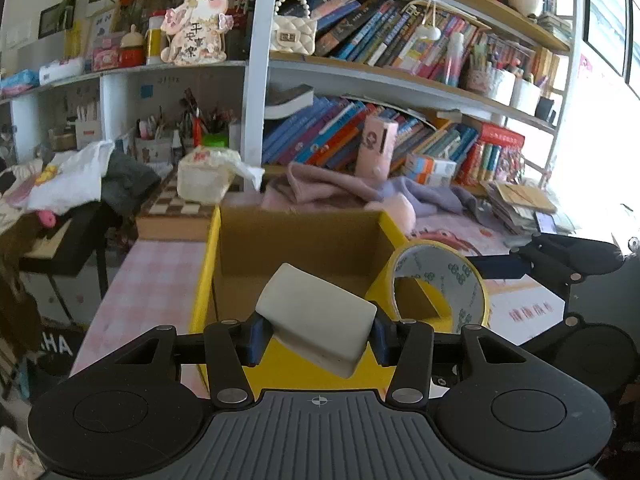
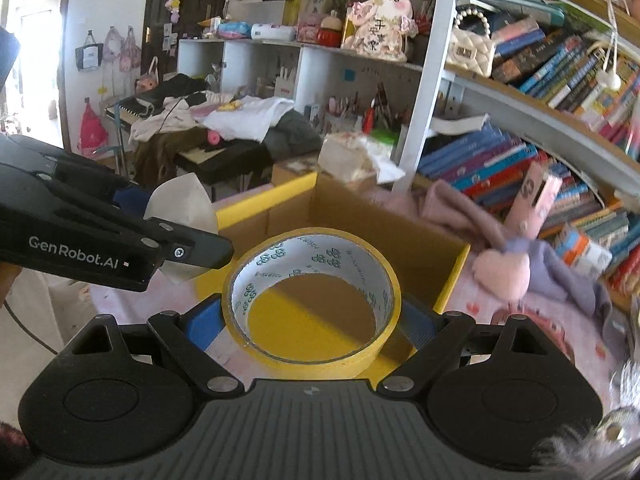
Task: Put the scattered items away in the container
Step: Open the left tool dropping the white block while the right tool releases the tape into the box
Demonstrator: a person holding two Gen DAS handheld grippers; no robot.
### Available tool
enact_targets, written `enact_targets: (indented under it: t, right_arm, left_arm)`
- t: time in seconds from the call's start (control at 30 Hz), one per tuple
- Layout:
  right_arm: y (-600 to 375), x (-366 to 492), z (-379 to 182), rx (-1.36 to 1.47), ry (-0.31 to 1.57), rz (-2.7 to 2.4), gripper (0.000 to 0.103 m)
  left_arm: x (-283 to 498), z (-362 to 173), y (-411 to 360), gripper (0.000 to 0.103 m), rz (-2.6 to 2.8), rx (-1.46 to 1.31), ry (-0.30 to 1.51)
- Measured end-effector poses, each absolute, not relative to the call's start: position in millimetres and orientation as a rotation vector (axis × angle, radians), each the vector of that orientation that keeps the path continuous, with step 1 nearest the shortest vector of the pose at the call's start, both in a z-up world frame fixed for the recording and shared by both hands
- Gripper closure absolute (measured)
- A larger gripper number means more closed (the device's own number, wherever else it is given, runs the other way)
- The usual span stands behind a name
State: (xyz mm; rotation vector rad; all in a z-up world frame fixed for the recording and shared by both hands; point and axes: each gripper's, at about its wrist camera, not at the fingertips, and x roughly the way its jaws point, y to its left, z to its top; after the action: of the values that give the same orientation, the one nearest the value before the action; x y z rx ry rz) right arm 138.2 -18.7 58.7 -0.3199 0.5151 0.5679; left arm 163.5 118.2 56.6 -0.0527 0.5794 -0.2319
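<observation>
The left tongs [image 1: 316,338] grip a white eraser block [image 1: 318,316] and the right tongs [image 2: 312,330] a yellow tape roll [image 2: 312,300], both over the seemingly empty yellow-rimmed cardboard box [image 1: 300,240], neither dropped in yet.

I was working in a lived-in home room — a child's study or bedroom, by the look of it. Bookshelves [image 1: 400,40] stood crammed with colourful books, a quilted cream handbag [image 1: 292,34] sat among them, and pen pots [image 1: 200,128] filled the cubbies. Clothes [image 2: 224,116] lay heaped over a keyboard, small bags [image 2: 112,54] hung by the door — and the table wore a pink checked cloth [image 1: 148,280].
</observation>
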Motion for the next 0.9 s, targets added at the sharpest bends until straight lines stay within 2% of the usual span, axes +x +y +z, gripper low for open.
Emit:
enact_targets:
  t: [0.37,0.7,0.9]
  right_arm:
    - [-8.1,247.4,42.5,-0.393,0.574,0.590,0.013]
    - [18.6,316.2,-10.4,-0.665,0.741,0.711,0.013]
    - [31.6,332.2,-21.9,-0.762,0.817,0.758,0.013]
  left_arm:
    - [269.7,47.0,110.7,0.055,-0.288,0.052,0.633]
    - [341.7,-11.7,95.2,0.055,-0.360,0.264,0.869]
    - [358.2,-22.8,91.9,0.054,-0.367,0.303,0.945]
